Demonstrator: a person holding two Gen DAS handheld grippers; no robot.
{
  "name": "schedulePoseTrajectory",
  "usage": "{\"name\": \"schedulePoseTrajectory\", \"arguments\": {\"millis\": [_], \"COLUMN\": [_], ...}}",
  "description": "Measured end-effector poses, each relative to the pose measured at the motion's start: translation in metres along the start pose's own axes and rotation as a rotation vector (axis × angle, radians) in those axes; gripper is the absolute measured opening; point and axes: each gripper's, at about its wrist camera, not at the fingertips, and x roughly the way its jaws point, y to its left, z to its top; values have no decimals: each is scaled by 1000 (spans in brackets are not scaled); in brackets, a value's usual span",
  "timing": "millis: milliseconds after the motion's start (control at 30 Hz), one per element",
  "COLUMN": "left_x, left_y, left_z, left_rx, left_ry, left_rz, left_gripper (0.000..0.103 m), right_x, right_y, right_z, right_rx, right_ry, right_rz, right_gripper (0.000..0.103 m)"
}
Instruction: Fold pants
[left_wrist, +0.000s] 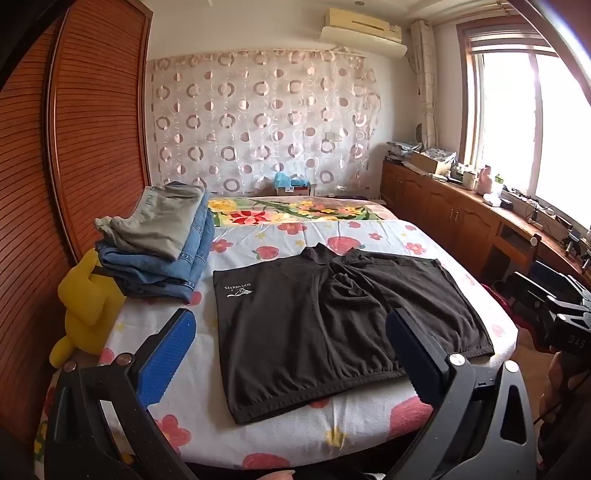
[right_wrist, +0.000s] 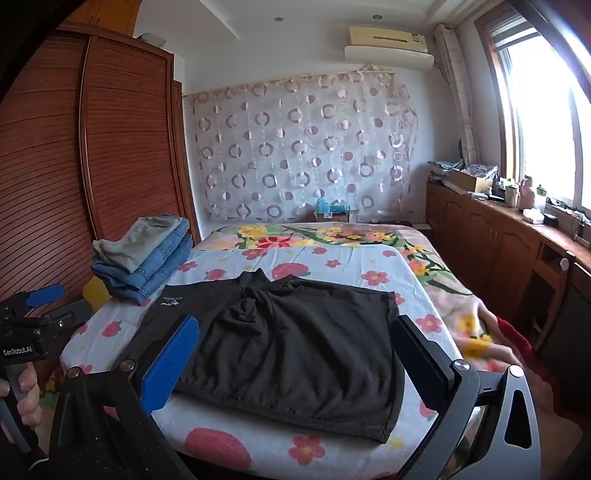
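Note:
A pair of black shorts (left_wrist: 332, 325) lies spread flat on the flowered bed sheet (left_wrist: 258, 243), waistband toward me, with a small white logo at the left leg. The same black shorts (right_wrist: 295, 350) fill the middle of the right wrist view. My left gripper (left_wrist: 291, 354) hovers open above the near edge of the bed, nothing between its blue pads. My right gripper (right_wrist: 295, 354) is also open and empty over the shorts' near hem. The left gripper's body (right_wrist: 33, 328) shows at the left edge of the right wrist view, held by a hand.
A stack of folded jeans and grey pants (left_wrist: 159, 240) sits at the bed's left side, beside a yellow plush toy (left_wrist: 88, 310). A wooden wardrobe (left_wrist: 74, 147) stands on the left. A low cabinet (left_wrist: 461, 210) with clutter runs under the window on the right.

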Motion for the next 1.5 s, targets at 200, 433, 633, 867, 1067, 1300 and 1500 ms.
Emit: {"name": "schedulePoseTrajectory", "arguments": {"millis": [200, 433, 633, 867, 1067, 1300, 1500], "left_x": [2, 0, -1, -1, -1, -1, -1], "left_y": [8, 16, 12, 11, 11, 10, 9], "left_z": [0, 2, 0, 0, -1, 0, -1], "left_rx": [1, -8, -4, -5, -7, -7, -7], "left_ry": [3, 1, -3, -4, -7, -6, -7], "left_rz": [2, 12, 15, 14, 16, 17, 17], "left_gripper": [103, 103, 103, 103, 103, 103, 103], "right_x": [-1, 0, -2, -1, -1, -1, -1], "right_y": [-1, 3, 2, 2, 2, 2, 2], "right_z": [-2, -1, 0, 0, 0, 0, 0], "right_rx": [3, -5, -6, -3, -4, -3, -2], "right_ry": [-2, -3, -2, 0, 0, 0, 0], "right_rz": [1, -2, -1, 5, 4, 4, 4], "right_gripper": [103, 103, 103, 103, 103, 103, 103]}}
